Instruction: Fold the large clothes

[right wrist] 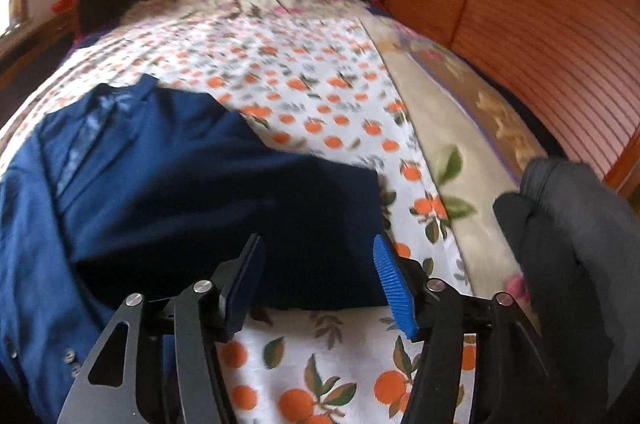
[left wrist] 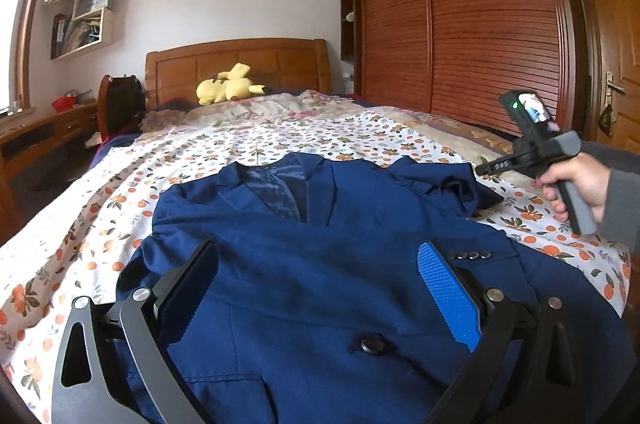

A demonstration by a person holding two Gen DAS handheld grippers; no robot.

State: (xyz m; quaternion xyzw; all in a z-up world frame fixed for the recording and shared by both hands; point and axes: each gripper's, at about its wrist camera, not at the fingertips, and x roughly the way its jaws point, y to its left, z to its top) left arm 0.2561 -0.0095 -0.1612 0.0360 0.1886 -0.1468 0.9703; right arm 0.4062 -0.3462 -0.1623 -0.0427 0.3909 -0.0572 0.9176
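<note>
While two tools [left wrist: 316,298] [right wrist: 320,282] gape: one jacket [left wrist: 320,264].

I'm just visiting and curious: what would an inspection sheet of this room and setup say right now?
Surface: bed covered by an orange-print sheet.
Job's things: blue blazer lies face up, front buttoned, one sleeve bunched at its right shoulder.
Clutter: yellow plush toy by the headboard; dark garment at the bed's right edge.
Grippers: left gripper open above the blazer; right gripper open over the sleeve end, gripping nothing.
Cables: nothing seen.
Surroundings: wooden wardrobe, wall shelves, desk, door.
</note>
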